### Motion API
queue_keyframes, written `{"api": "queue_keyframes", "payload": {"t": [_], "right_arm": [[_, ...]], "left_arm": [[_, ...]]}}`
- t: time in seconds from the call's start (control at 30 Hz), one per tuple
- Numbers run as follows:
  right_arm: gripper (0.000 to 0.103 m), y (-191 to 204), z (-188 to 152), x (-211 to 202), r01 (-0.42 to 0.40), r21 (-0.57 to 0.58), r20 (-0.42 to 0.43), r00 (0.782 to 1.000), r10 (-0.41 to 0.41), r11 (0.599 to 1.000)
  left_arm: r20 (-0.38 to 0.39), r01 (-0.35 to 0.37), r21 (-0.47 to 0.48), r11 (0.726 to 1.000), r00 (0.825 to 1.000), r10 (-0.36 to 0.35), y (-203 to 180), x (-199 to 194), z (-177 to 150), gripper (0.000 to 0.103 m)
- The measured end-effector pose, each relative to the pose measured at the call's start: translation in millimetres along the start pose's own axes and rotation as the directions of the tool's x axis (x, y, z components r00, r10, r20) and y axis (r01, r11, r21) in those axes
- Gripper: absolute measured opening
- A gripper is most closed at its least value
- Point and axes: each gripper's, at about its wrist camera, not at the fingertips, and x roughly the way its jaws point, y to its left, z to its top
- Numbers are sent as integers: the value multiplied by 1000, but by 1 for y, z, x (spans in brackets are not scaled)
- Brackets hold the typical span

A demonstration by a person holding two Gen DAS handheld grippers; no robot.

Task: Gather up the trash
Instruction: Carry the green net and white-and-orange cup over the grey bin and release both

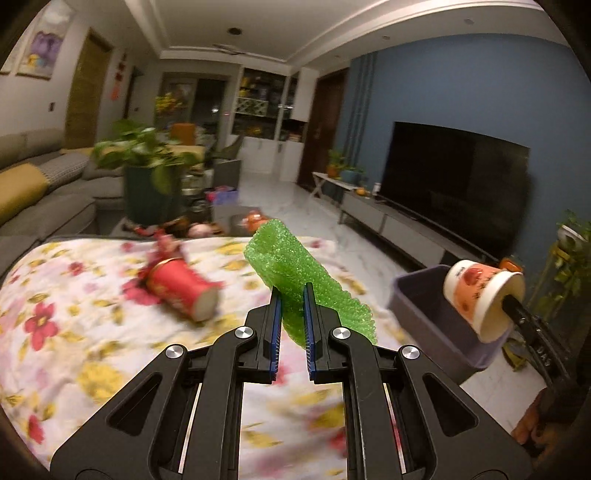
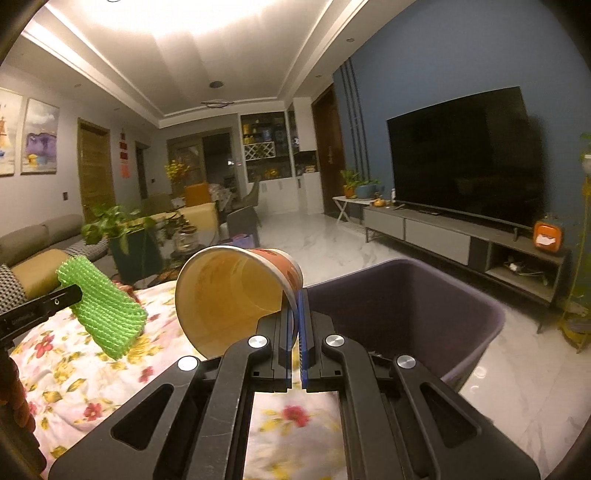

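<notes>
Green foam net [image 1: 295,280] is clamped in my left gripper [image 1: 291,325] above the floral cloth [image 1: 74,332], while my right gripper [image 2: 295,332] pinches the paper cup [image 2: 236,295] by its rim, tilted sideways beside the bin [image 2: 424,295], ready, I judge, for dropping.

You are in a living room with a blue wall [image 2: 461,55] on your right, where a large dark television [image 2: 461,158] stands on a long grey media console [image 2: 443,236]. The floor [image 2: 332,236] is pale marble tile. A grey sofa [image 1: 40,184] with a mustard cushion [image 1: 18,192] runs along your left, beside a leafy plant in a dark green pot [image 1: 147,177]. Two paintings [image 2: 26,136] hang on the pale left wall near a wooden door [image 2: 94,166]. White display cabinets [image 2: 269,162] fill the far end. A recessed ceiling panel [image 2: 155,22] glows warmly overhead. A floral cloth [image 1: 74,314] covers the surface before you.
</notes>
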Motion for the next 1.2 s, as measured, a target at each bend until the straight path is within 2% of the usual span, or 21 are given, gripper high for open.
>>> {"api": "queue_keyframes", "payload": {"t": [0.3,0.53,1.07,1.2], "right_arm": [[4,-46,10,9,94,13,14,995,-94,995],[4,-74,16,17,152,27,26,988,-152,988],[4,-115,18,35,184,89,33,982,-188,979],[4,-114,18,35,181,93,35,982,-185,979]], "left_arm": [[-9,129,74,989,992,-129,-89,31,4,10],[-21,199,105,974,980,-198,-137,52,2,10],[-60,248,132,960,968,-242,-173,100,-6,11],[-73,256,136,957,966,-248,-176,110,-9,11]]}}
